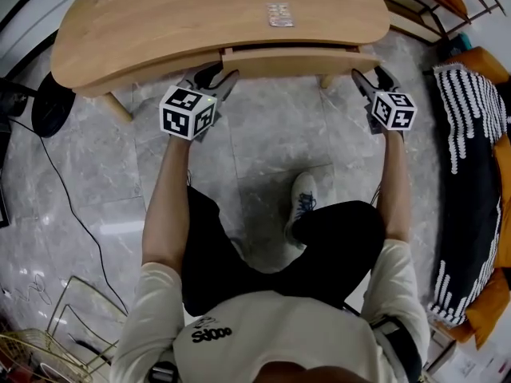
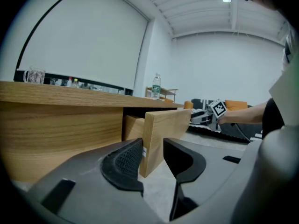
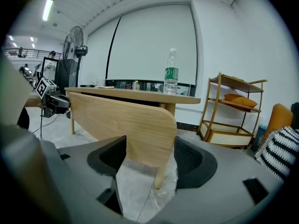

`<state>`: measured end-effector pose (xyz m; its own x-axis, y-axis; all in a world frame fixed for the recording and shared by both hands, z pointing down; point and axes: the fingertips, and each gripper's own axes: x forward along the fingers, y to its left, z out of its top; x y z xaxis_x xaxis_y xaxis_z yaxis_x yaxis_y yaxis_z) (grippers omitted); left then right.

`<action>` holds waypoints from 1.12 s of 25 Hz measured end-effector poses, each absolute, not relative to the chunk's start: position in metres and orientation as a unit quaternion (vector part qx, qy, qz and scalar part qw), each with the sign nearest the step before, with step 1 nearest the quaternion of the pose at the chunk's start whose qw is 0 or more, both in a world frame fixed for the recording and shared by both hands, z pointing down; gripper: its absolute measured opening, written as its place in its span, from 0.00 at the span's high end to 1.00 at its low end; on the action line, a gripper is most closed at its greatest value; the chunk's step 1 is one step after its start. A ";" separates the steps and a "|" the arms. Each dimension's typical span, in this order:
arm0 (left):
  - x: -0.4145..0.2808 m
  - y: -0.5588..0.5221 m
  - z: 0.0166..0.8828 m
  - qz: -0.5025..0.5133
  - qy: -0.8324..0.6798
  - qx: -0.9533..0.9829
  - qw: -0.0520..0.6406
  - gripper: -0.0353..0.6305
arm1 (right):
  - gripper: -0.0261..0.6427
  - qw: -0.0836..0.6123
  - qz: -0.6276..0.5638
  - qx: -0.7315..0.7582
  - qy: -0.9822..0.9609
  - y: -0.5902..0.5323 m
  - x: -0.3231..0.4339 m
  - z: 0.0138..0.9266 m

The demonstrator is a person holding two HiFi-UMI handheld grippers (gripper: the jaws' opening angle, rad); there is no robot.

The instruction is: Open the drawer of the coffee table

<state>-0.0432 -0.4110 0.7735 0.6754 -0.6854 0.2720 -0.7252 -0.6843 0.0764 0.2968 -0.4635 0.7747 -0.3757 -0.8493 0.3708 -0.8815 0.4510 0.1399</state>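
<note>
The wooden coffee table (image 1: 184, 18) has its drawer pulled out a little. The drawer front (image 1: 295, 62) is a long light-wood panel. My left gripper (image 1: 214, 76) is at the panel's left end and my right gripper (image 1: 369, 76) at its right end. In the left gripper view the drawer front (image 2: 164, 125) ends between the open jaws of the left gripper (image 2: 152, 160). It lies close against the left pad (image 2: 127, 161), with floor showing before the right jaw. In the right gripper view the rounded end of the drawer front (image 3: 126, 122) sits inside the open right gripper (image 3: 150, 157), beside the right pad (image 3: 189, 158).
A water bottle (image 3: 171, 71) and a glass mug (image 2: 34, 75) stand on the table. A table leg (image 3: 159, 177) is just beyond the right jaws. A wooden shelf (image 3: 233, 111), a striped cushion (image 1: 471, 118) and a fan (image 3: 74, 50) flank the table. My foot (image 1: 302, 202) rests on the marble floor.
</note>
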 end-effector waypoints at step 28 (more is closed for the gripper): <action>-0.039 -0.368 0.770 0.117 -0.403 0.901 0.105 0.78 | 0.52 0.212 0.093 0.545 -0.806 -0.428 0.311 0.774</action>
<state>-0.0394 -0.3678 0.7700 0.6470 -0.7027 0.2959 -0.7520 -0.6522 0.0956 0.3108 -0.4284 0.7740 -0.3170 -0.8387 0.4428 -0.9173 0.3898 0.0815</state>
